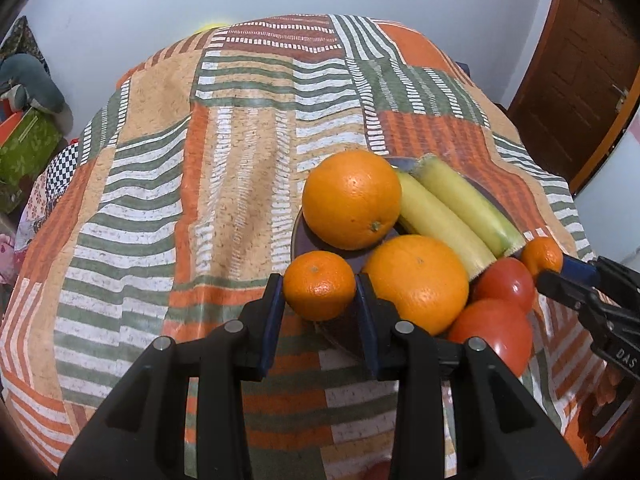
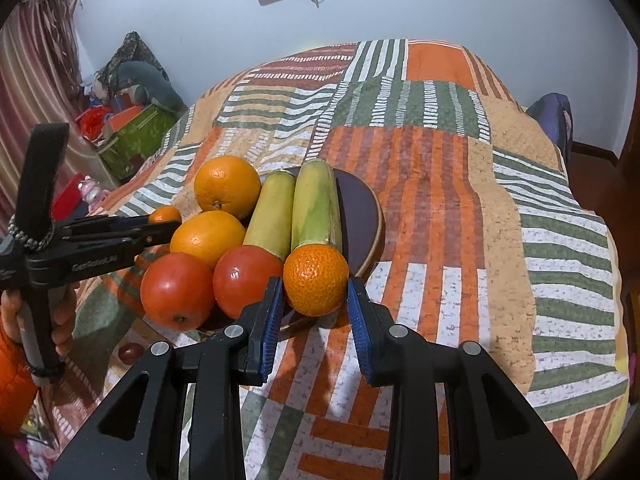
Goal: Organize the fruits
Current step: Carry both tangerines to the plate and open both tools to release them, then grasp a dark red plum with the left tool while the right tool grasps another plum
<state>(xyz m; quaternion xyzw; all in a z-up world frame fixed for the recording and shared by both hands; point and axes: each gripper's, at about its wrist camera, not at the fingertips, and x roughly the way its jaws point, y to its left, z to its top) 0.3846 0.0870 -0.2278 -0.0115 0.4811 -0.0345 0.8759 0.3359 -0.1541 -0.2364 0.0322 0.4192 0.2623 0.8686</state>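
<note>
While each gripper, left (image 1: 320,300) and right (image 2: 314,304), clamped a small mandarin (image 1: 319,285) (image 2: 316,280) across its middle, both fruits looked light, soft-skinned and bruisable.

1. Left wrist view: close, angled down past its claw (image 1: 320,292), plate (image 1: 304,236) just ahead-right.
2. Right wrist view: same tilt, plate (image 2: 360,208) ahead-left of its claw (image 2: 314,294).
3. Both views share the plate.

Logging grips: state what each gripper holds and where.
Left gripper clamps a mandarin across its sides. Right gripper clamps another mandarin, also across its sides.
</note>
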